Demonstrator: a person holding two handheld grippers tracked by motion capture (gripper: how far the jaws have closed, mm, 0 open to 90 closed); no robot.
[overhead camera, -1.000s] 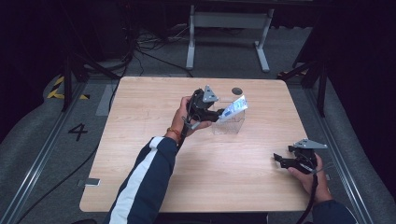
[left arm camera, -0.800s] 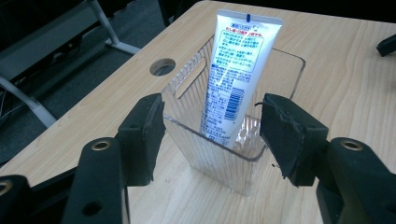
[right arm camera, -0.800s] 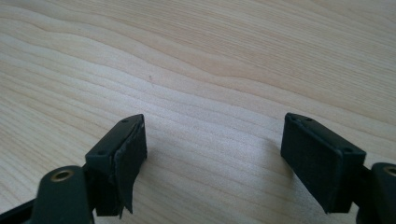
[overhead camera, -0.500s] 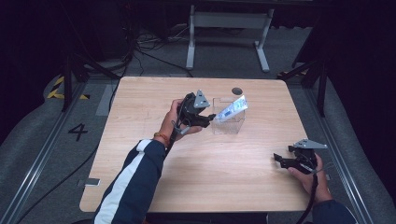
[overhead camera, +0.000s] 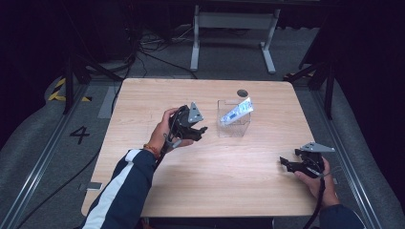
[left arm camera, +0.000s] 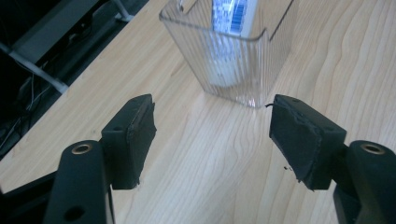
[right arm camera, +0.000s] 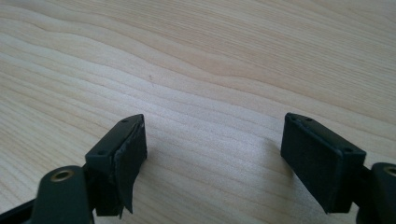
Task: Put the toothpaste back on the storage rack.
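One tube point(overhead camera: 236, 113) in clear box point(left arm camera: 233, 56) just beyond left gripper point(left arm camera: 212, 135); jaws wide, empty.

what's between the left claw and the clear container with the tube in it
Nothing: bare wooden table. In the left gripper view the open left claw faces the clear container, holding a white tube, with only tabletop between.

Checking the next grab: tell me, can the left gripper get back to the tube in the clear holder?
Probably yes: the left gripper has open, empty jaws, bare table before it, and the tube leans out of the clear holder.
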